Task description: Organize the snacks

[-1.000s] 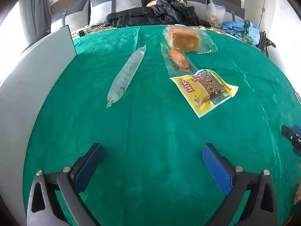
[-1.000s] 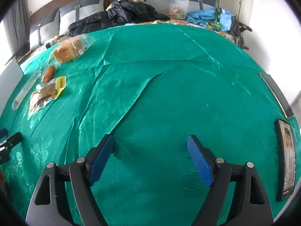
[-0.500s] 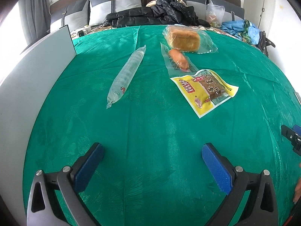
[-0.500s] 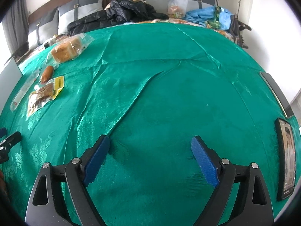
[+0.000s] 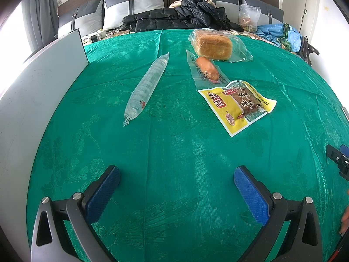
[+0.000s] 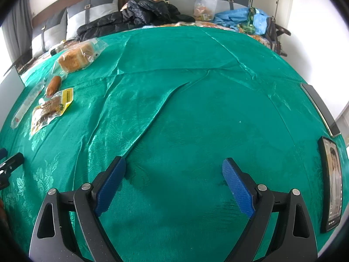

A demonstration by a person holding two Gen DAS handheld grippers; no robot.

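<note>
On my left, the left gripper [image 5: 177, 180] hangs spread and empty over bare green cloth [image 5: 174, 152], with the clear tube pack [image 5: 148, 87], bagged bread [image 5: 214, 47], sausage [image 5: 207, 68] and yellow packet [image 5: 237, 103] all lying untouched ahead of it. On my right, the right gripper [image 6: 173, 169] has just been opening over bare cloth with nothing between its jaws. I judge sorting hasn't begun; both are ready for a first pick.

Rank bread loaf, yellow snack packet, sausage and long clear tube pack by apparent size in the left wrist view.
1. Yellow snack packet, the broadest, though it also lies nearest the camera.
2. Long clear tube pack and bread loaf: too close to rank. The tube is longer, the loaf bulkier and farther back.
3. Sausage, clearly the smallest.
</note>
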